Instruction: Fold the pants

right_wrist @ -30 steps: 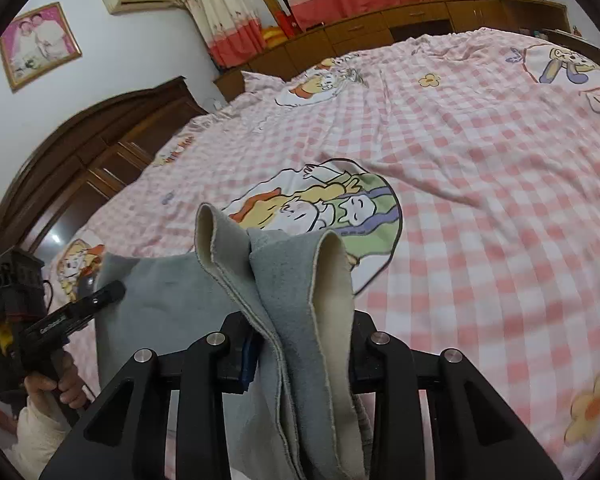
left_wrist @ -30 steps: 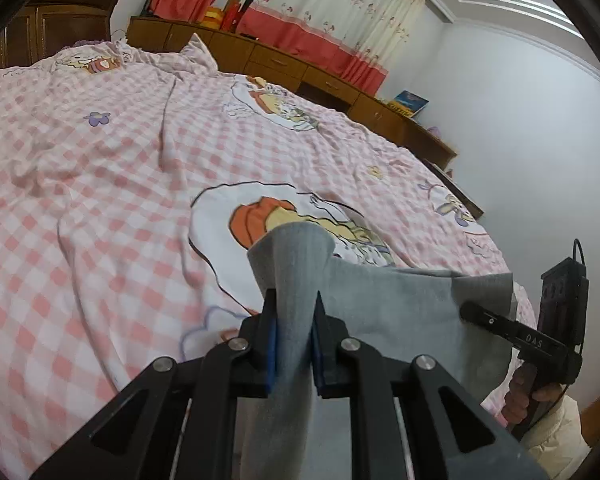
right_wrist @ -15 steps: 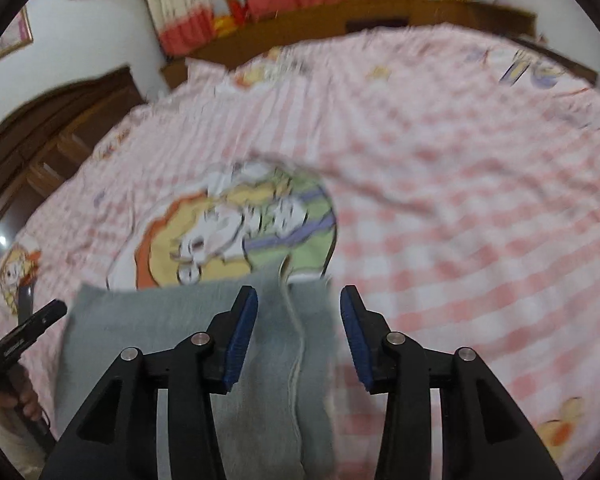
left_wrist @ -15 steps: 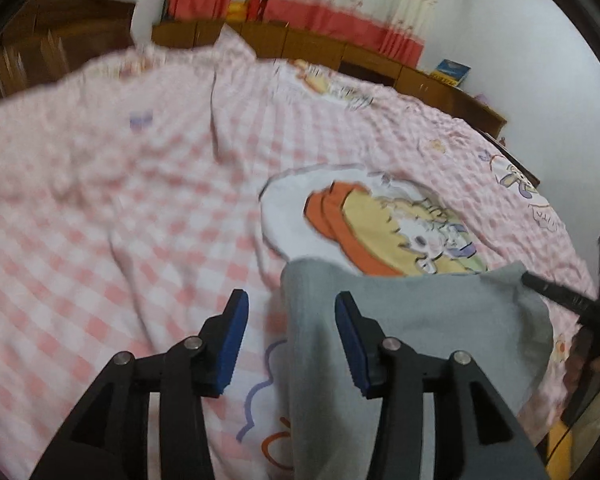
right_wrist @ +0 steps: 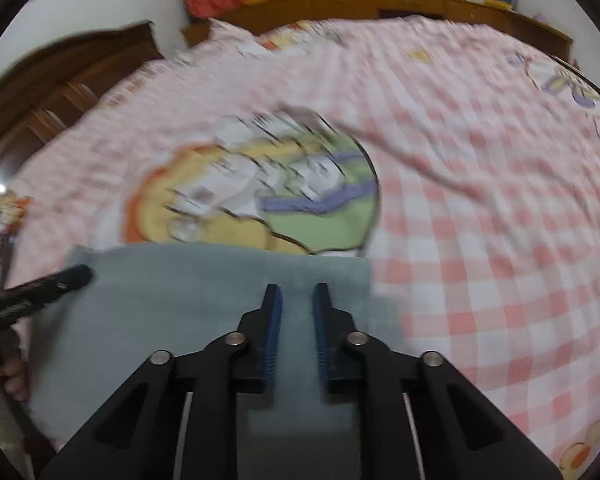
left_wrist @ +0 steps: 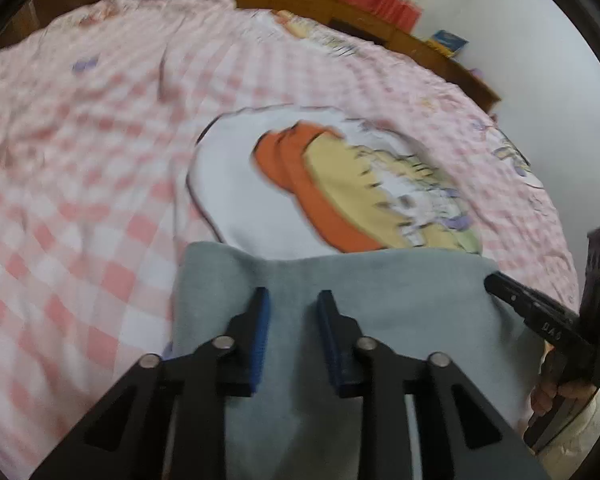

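The grey pants (left_wrist: 380, 292) lie folded flat on the pink checked bed cover, near its front edge; they also show in the right wrist view (right_wrist: 188, 280). My left gripper (left_wrist: 292, 300) is open and empty above the pants' left part. My right gripper (right_wrist: 296, 294) is open and empty above the pants' right part. The right gripper's body shows at the right of the left wrist view (left_wrist: 540, 320), and the left gripper's finger shows at the left of the right wrist view (right_wrist: 40, 288). Both views are motion-blurred.
The bed cover (left_wrist: 80, 160) has a large cartoon print (left_wrist: 360, 192) just beyond the pants. A wooden cabinet (right_wrist: 380, 0) and curtains run along the far wall. A dark wooden headboard (right_wrist: 60, 76) stands at the left.
Both grippers let go of the pants' edge and opened. The lifted grey cloth dropped and now lies flat on the bed. Both grippers have pulled back toward the front edge.
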Motion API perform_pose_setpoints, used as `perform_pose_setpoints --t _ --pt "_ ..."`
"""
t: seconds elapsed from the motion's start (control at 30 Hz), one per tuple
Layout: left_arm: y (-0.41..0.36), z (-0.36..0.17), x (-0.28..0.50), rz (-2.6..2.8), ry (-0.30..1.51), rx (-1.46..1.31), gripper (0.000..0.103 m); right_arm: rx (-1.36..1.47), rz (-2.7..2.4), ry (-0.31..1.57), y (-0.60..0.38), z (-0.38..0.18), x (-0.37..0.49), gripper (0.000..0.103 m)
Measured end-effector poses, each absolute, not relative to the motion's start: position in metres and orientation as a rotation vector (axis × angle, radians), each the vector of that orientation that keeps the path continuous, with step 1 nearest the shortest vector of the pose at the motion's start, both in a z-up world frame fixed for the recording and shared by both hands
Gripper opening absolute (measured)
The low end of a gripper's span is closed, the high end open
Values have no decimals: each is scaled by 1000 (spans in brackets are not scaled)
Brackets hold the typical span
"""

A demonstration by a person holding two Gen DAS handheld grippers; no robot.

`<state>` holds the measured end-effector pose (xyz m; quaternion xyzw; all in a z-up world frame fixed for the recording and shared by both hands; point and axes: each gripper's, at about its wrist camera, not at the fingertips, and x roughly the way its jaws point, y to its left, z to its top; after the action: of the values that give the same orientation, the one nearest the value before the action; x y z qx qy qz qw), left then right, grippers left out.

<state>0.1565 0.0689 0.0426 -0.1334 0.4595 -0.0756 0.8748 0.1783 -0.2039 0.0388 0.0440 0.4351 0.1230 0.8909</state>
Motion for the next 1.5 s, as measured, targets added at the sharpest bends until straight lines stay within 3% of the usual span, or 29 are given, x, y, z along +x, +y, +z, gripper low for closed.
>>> perform_pose_setpoints --t 0.37,0.53,0.6,0.97,1.3,1.5 --pt "70 45 149 -167 930 -280 25 125 232 868 -211 44 171 15" --pt "71 73 113 -149 901 -219 55 93 266 821 -209 78 130 17" --pt "70 81 93 -148 886 -212 59 92 291 822 -204 84 114 17" --pt "81 73 8 -75 921 -168 66 174 316 848 -193 71 59 21" --pt "90 58 -22 -152 960 -302 70 210 319 832 -191 69 48 21" --pt "60 46 -19 -62 976 -137 72 199 318 820 -186 71 53 21"
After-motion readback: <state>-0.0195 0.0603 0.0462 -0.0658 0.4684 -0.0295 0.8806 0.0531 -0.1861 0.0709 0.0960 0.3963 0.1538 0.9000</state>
